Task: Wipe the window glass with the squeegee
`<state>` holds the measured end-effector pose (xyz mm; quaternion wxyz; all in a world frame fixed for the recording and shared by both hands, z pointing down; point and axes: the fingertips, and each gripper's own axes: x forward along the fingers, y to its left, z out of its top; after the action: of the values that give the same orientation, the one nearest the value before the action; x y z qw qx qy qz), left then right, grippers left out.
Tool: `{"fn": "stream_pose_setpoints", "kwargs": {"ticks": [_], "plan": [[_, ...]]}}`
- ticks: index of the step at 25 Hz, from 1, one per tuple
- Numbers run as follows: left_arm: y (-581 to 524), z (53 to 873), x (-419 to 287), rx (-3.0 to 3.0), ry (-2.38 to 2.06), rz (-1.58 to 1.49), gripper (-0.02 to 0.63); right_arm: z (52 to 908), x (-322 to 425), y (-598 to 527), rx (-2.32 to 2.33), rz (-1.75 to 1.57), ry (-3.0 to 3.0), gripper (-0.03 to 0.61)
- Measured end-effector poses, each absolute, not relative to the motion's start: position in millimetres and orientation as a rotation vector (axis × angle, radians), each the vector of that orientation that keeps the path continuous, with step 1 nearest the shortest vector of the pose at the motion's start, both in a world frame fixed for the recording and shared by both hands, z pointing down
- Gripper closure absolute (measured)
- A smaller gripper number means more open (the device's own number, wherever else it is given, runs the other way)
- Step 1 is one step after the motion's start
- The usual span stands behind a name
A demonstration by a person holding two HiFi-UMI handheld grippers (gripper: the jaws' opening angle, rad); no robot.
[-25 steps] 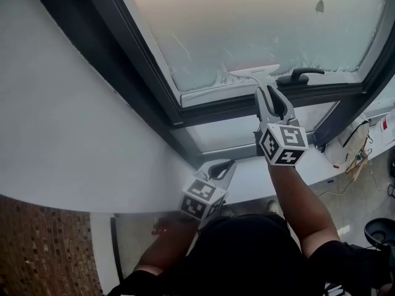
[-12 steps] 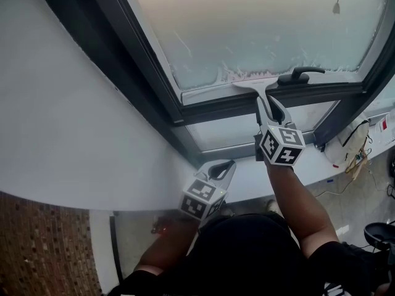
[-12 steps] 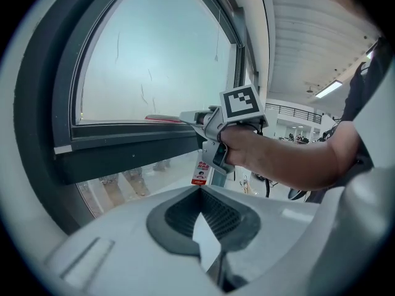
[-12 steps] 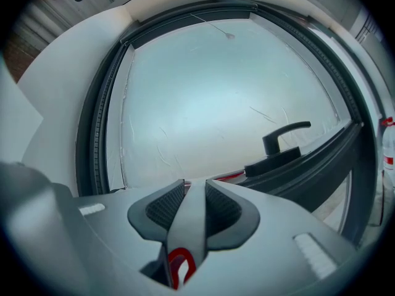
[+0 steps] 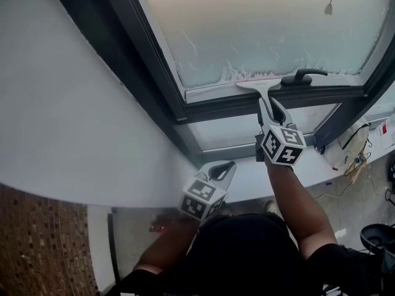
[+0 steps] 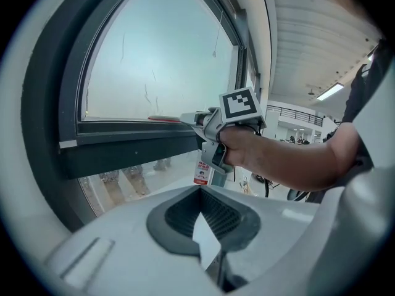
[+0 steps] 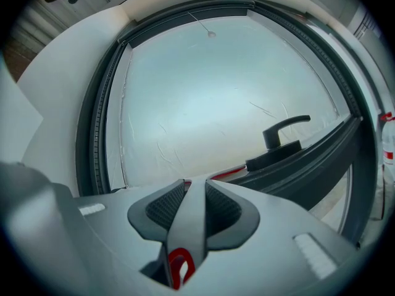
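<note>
The squeegee (image 5: pixel 258 85) has a grey handle and a red-edged blade. Its blade lies across the bottom edge of the frosted window glass (image 5: pixel 259 23), just left of the black window handle (image 5: pixel 302 76). My right gripper (image 5: pixel 270 103) is shut on the squeegee handle (image 7: pixel 191 227), which runs between the pads toward the pane (image 7: pixel 216 91). My left gripper (image 5: pixel 225 165) hangs low over the white sill (image 5: pixel 247 177), shut, with nothing clearly held. The left gripper view shows the right gripper (image 6: pixel 237 106) and the squeegee (image 6: pixel 179 119) against the glass.
A dark window frame (image 5: pixel 154 73) borders the pane, with a lower fixed pane (image 5: pixel 247 128) beneath the crossbar. A curved white wall (image 5: pixel 74 116) fills the left. Cables and small items (image 5: pixel 355 147) lie on the floor at the right. A pull cord (image 5: pixel 329 8) hangs over the glass.
My right gripper has drawn the squeegee down the glass to the pane's bottom edge. The left gripper has stayed put.
</note>
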<state>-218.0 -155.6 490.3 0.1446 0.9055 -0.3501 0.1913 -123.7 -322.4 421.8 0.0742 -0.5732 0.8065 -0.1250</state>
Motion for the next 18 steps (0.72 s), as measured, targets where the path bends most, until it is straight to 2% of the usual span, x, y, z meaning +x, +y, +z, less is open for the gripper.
{"fn": "stream_pose_setpoints", "kwargs": {"ticks": [18], "plan": [[-143, 495, -228, 2.615, -0.970, 0.545, 0.614, 394, -123, -295, -1.649, -0.310, 2.413, 0.453]]}}
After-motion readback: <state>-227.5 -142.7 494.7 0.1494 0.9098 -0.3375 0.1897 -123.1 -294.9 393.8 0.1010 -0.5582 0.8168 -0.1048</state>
